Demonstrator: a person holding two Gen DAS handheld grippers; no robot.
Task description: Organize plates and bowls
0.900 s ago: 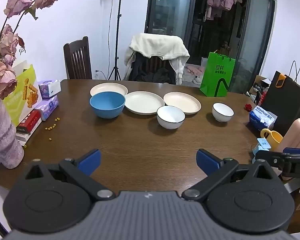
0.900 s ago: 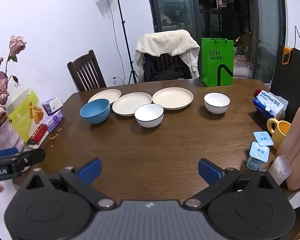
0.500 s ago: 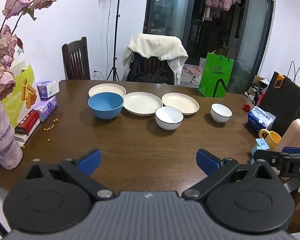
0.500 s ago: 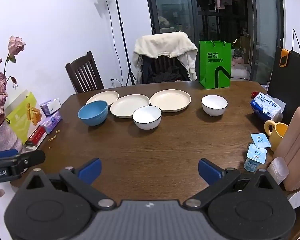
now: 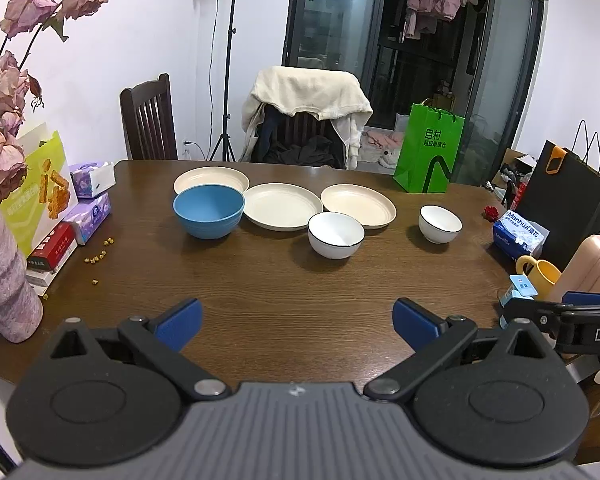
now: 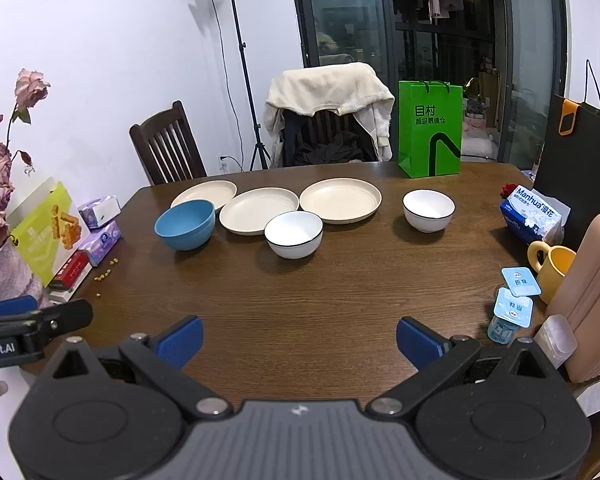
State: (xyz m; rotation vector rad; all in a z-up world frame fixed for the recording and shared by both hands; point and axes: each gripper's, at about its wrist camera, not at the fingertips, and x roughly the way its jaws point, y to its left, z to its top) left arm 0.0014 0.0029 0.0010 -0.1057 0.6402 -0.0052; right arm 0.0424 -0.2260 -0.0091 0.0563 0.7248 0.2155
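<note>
Both the left gripper (image 5: pixel 296 322) and the right gripper (image 6: pixel 299 336) hover over the near edge of the wooden table (image 5: pixel 284 300) with jaws spread wide and nothing between them. At 12 o'clock from the left gripper, three cream plates (image 5: pixel 282 205) sit in a row across the far half, with the blue bowl (image 5: pixel 208 210) at 11 o'clock touching the leftmost plate. A white bowl (image 5: pixel 335 234) stands just in front of the two right-hand plates, and a second white bowl (image 5: pixel 440 223) sits apart at 1 o'clock

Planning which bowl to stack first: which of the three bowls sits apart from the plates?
The right-hand white bowl, standing alone near the green bag; the other two touch or overlap plates.
</note>
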